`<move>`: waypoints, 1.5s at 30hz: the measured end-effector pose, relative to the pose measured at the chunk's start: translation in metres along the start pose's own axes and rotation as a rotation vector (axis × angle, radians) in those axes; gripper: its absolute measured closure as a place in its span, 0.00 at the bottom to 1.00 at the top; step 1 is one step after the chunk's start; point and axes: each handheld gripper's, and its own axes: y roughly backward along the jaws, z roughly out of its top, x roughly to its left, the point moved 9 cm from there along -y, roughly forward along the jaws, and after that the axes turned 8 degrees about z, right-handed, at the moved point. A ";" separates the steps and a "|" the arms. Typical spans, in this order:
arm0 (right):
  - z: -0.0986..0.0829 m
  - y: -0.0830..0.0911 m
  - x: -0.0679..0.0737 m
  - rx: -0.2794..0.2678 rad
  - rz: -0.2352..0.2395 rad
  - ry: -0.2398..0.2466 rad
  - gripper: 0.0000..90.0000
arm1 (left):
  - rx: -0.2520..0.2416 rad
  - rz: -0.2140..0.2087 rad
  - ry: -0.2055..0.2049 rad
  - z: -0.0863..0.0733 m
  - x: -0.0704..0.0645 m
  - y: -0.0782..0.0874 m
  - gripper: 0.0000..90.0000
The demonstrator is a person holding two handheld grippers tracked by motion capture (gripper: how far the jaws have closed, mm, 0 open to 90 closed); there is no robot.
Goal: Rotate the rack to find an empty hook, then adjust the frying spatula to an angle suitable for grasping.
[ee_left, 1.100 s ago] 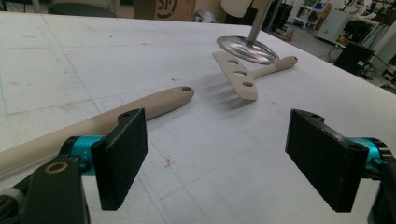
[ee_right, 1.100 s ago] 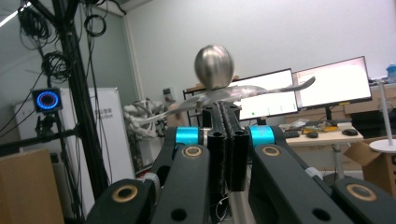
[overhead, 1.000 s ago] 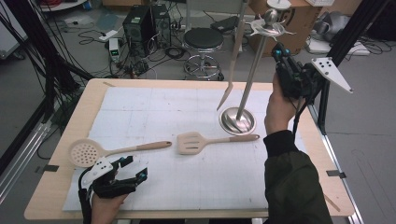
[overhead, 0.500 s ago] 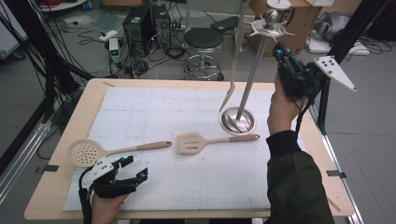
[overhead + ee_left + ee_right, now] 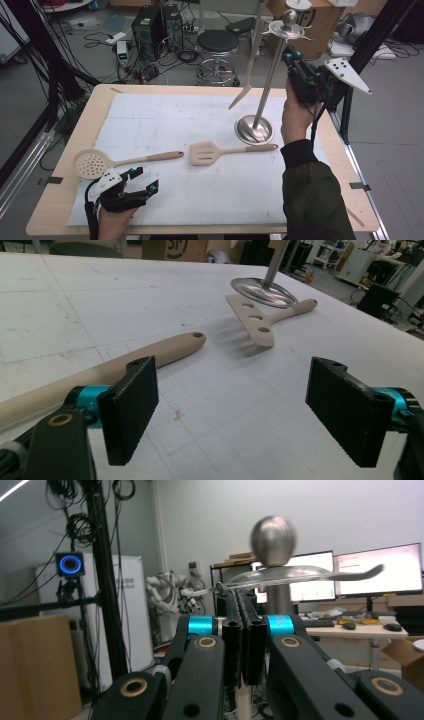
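– White mat (image 5: 165,125) covers the table; any writing?
– None legible. Right gripper (image 5: 295,62), raised by the stand (image 5: 265,85) top, pinches a pale handle (image 5: 243,702).
– Left gripper (image 5: 142,187)?
– Wide apart, low beside the skimmer (image 5: 115,162).

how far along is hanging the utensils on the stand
One utensil hangs from the stand. The right tongs are shut up by the stand's top; the left tongs sit open beside the skimmer handle. The skimmer and the spatula lie on the table, so two look left to hang.
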 end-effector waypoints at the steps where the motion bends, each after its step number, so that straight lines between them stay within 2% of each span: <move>1: -0.001 -0.001 0.000 0.009 -0.001 0.000 0.99 | 0.003 -0.002 -0.003 0.000 0.000 0.000 0.24; 4: -0.005 0.004 -0.004 0.029 -0.010 -0.009 0.99 | 0.008 -0.004 -0.008 -0.001 -0.001 -0.001 0.24; 9: -0.012 0.017 -0.005 0.062 0.005 -0.016 0.98 | 0.005 -0.004 -0.017 0.000 -0.003 -0.001 0.24; 13: -0.022 0.024 -0.007 0.081 0.019 -0.055 0.87 | 0.006 -0.006 -0.017 0.000 -0.005 -0.001 0.24; 22: -0.030 0.035 -0.005 0.088 0.032 -0.083 0.67 | 0.009 -0.007 -0.019 0.000 -0.005 0.000 0.24; 26: -0.037 0.037 -0.004 0.096 0.027 -0.090 0.64 | 0.005 -0.008 -0.019 0.000 -0.007 0.000 0.24; 34: -0.052 0.038 -0.006 0.111 0.033 -0.137 0.63 | 0.011 0.003 -0.024 -0.001 -0.004 0.003 0.24; 36: -0.060 0.040 -0.003 0.119 0.042 -0.166 0.63 | 0.006 0.009 -0.019 -0.001 -0.004 0.004 0.24; 41: -0.092 0.043 0.005 0.172 0.056 -0.191 0.64 | 0.002 0.015 -0.023 -0.001 -0.003 0.008 0.24; 45: -0.108 0.044 0.009 0.197 0.054 -0.202 0.63 | -0.001 0.015 -0.024 -0.001 -0.003 0.009 0.24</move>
